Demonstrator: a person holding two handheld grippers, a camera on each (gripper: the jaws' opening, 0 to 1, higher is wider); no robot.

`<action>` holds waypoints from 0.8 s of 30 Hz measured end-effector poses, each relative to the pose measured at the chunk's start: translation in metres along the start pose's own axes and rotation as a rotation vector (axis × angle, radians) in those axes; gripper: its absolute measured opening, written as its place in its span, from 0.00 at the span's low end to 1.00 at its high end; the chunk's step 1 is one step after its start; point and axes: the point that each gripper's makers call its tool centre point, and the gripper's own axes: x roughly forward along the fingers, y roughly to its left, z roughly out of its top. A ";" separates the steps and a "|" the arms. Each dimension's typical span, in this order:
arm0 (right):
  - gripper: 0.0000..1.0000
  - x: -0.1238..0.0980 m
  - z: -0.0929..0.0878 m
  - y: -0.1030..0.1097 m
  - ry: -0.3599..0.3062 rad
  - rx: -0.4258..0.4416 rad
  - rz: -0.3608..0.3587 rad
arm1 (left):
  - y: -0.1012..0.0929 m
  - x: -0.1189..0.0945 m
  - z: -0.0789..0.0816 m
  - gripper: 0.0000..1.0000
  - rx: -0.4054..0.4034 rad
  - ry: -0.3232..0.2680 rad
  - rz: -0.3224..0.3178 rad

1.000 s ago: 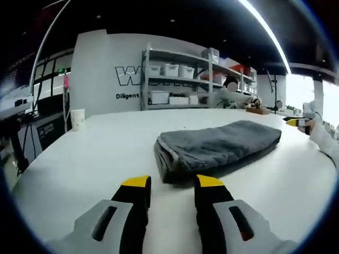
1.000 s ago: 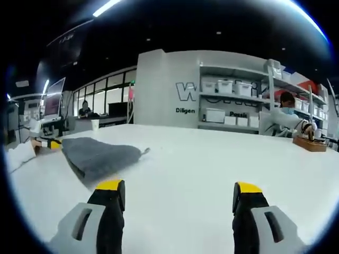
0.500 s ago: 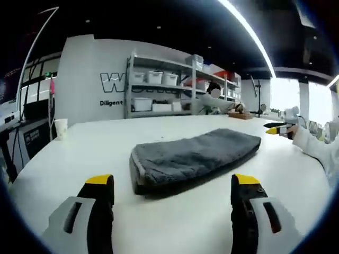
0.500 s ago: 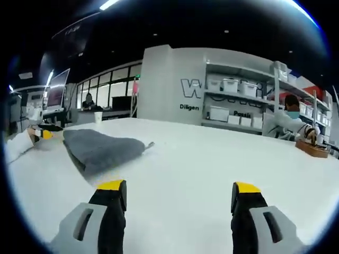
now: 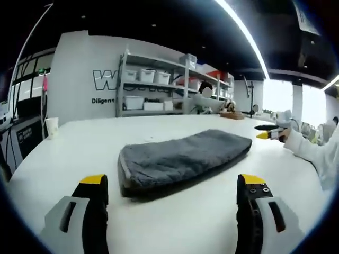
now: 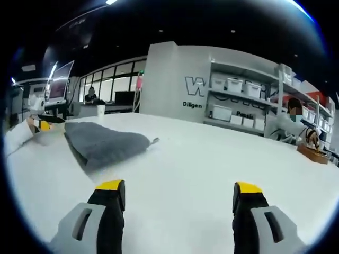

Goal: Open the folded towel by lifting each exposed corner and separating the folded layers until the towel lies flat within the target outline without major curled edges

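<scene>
Towel lies folded and untouched on the table, both the left gripper and right gripper spread wide, apparently positioned to take its corners.

Towel: grey plush cloth, matt. Table: white, smooth, faint sheen.

The left gripper has two pale grey moulded jaws sheathed in black, each capped with a yellow tip; a dark slot is cut into each grey shell, and small screw holes dot one black finger. The right gripper matches: grey shells, black fingers, yellow tips. A white sleeve covers the person's arm.
</scene>
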 end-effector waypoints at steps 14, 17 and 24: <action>0.88 0.080 0.092 0.193 -0.028 -0.319 0.293 | -0.010 0.000 0.002 1.00 0.040 0.030 0.007; 0.87 0.101 0.107 0.242 -0.044 -0.389 0.370 | -0.009 -0.001 0.003 1.00 0.045 0.031 0.016; 0.84 0.150 0.125 0.341 -0.046 -0.443 0.492 | -0.010 0.000 0.001 1.00 0.043 0.031 0.018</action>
